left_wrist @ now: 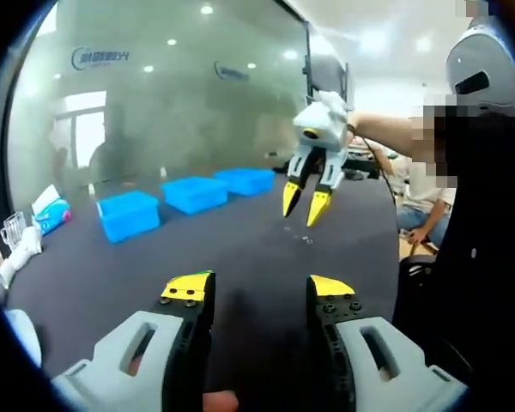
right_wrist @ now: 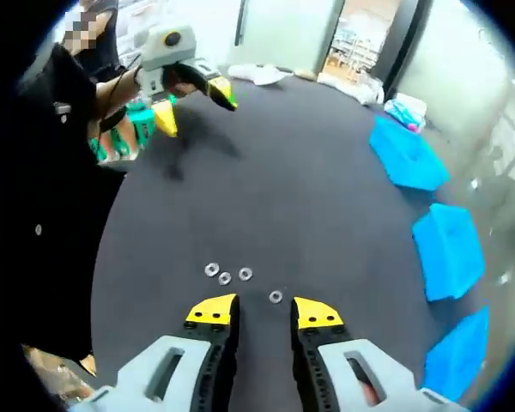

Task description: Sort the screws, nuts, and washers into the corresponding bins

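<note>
Hovering above a dark grey table (right_wrist: 283, 172), the right gripper (right_wrist: 264, 309) points its yellow-tipped jaws down at the surface; the jaws stand apart with nothing between them. Four small silvery ring-shaped parts, either washers or nuts at this resolution, lie loose on the table just ahead of those tips: three in a tight cluster (right_wrist: 227, 274) near the left jaw, and a single one (right_wrist: 275, 297) lying apart from the cluster, just ahead of the gap between the tips. Along the table's right side in the right gripper view stand three blue bins (right_wrist: 446, 249) in a row, well apart from the parts; their contents cannot be made out. The left gripper (right_wrist: 195, 105) appears at the far left of that view, held in a person's hand, jaws spread and holding nothing. In the left gripper view its own jaws (left_wrist: 259, 290) rise from the bottom, likewise parted and empty, above bare tabletop. Across the table the right gripper (left_wrist: 303, 204) hangs over the faintly visible parts (left_wrist: 302, 239), with the blue bins (left_wrist: 193, 194) beyond it before a glass wall (left_wrist: 172, 103). White bags and packets (left_wrist: 34, 225) lie at the table's left edge.
</note>
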### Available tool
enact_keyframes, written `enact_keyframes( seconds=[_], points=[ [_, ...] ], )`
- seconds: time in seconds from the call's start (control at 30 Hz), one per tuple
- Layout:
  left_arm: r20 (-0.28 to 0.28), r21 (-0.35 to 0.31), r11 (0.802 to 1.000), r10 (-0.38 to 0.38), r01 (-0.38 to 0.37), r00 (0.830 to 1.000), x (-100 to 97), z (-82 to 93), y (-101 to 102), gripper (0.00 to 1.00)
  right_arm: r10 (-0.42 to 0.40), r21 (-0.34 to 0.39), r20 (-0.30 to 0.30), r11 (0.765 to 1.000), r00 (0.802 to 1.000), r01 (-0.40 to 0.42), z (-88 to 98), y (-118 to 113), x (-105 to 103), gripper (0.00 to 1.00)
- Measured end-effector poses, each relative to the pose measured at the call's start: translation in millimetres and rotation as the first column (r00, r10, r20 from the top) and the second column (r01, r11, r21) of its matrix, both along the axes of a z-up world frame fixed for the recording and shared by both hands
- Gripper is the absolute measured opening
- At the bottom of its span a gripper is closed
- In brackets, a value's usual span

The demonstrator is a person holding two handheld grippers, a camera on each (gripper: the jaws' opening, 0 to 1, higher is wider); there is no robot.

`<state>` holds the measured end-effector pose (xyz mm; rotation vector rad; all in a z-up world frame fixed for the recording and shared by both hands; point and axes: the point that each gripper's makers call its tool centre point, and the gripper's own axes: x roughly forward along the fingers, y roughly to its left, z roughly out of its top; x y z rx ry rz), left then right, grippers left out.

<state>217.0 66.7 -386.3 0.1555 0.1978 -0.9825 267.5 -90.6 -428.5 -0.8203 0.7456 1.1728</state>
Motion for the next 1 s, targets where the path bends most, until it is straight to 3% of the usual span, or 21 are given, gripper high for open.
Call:
enact_keyframes(
  seconds=[0.27,0.6,1.0],
  points=[
    [-0.003,-0.013,1.0,0.004,-0.004,1.0,-1.5,0.0,1.5,0.41,-0.02,-0.017,-0.044,1.0,0.999,0.02,-7.1,4.4,6.4,0.14],
    [-0.006,-0.023,1.0,0.01,-0.01,1.0,-0.7,0.1,3.2,0.41,-0.054,-0.024,-0.118,0.998,0.992,0.052,-14.5,0.3,4.3,0.14],
    [-0.005,-0.021,1.0,0.017,-0.018,1.0,1.0,0.9,2.9,0.4,-0.093,-0.003,-0.12,0.996,0.988,0.093,-14.3,-0.8,1.9,0.03]
  ],
)
